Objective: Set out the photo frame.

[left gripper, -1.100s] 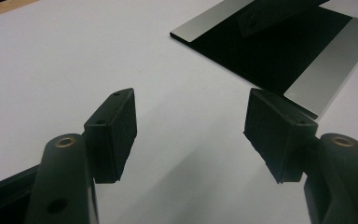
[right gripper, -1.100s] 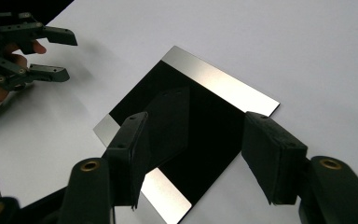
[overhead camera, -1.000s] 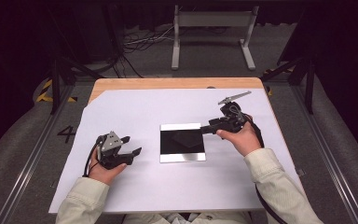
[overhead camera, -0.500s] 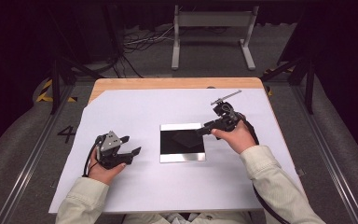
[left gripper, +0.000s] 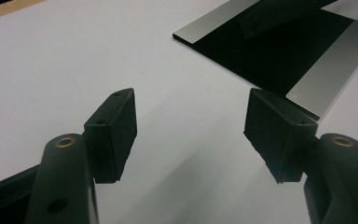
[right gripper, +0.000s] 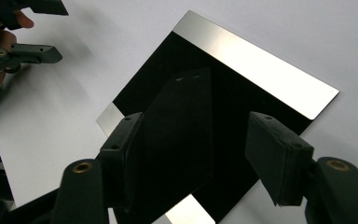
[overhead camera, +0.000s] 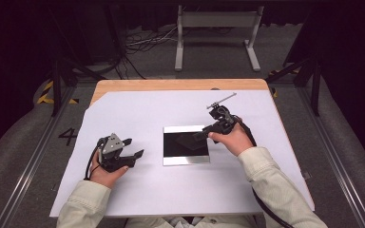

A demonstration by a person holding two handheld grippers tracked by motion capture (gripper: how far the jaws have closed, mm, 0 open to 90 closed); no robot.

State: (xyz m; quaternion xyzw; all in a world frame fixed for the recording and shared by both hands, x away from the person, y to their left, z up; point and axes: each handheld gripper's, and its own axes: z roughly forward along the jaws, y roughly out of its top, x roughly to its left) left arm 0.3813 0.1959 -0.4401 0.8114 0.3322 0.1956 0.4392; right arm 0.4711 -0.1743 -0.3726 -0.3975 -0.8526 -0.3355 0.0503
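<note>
Polished metal plate (overhead camera: 186,145), probably stiff and slippery, lies below the open-jawed right gripper (overhead camera: 200,135); grip an edge.

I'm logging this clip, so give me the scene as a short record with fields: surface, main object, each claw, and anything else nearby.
surface: table covered by a white sheet
main object: flat square plate, glossy black with silver strips on two opposite edges, lying flat mid-table
left claw: open, empty, on the sheet left of the plate, apart from it
right claw: open, empty, jaws over the plate's right edge
beyond table: metal stand, cables on floor
</note>
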